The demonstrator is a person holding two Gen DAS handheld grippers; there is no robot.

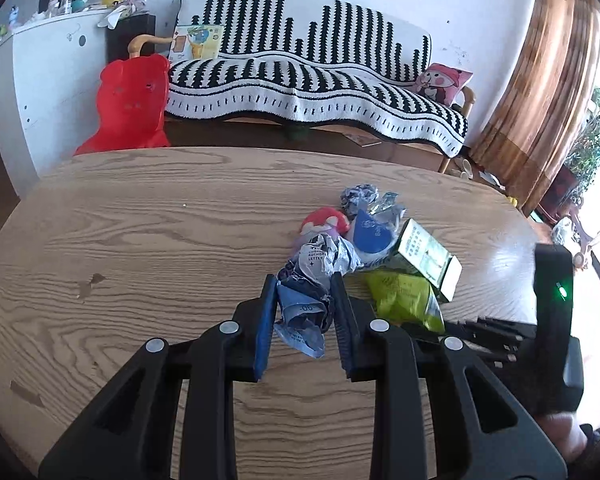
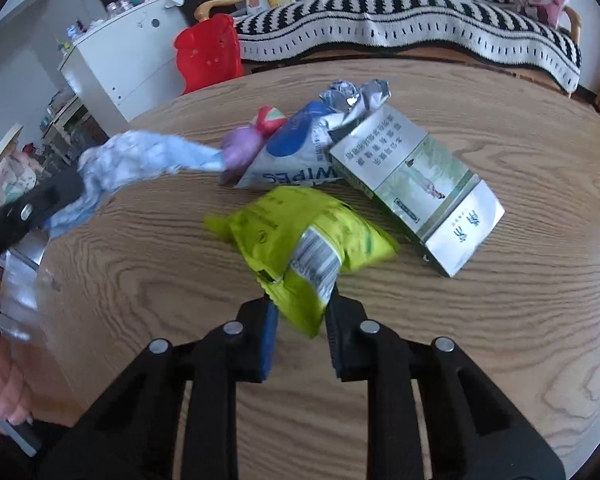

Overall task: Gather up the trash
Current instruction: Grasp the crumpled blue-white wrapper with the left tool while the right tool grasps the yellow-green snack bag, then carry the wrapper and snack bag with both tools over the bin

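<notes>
A: Looking at the worktop [image 1: 140,240] first: oval, wood grain, sofa [image 1: 320,80] with a striped throw behind it, red chair [image 1: 130,100] at the far left edge.

B: Trash?

A: Clustered right of centre. White carton [image 2: 420,184] lying flat, a wipes pack [image 2: 296,148] touching its far end, crumpled foil [image 2: 356,94] behind that, a small red and purple wrapper [image 2: 256,132] beside the pack.

B: Left gripper?

A: Left gripper [image 1: 304,316] has its jaws clenched on a crumpled blue paper wad [image 1: 304,312], held just above the wood, near side of the pile.

B: Right?

A: Right gripper [image 2: 302,320] has its jaws clamped on the near corner of a green snack bag [image 2: 300,232]; the rest of the bag sits just in front of the carton.
</notes>
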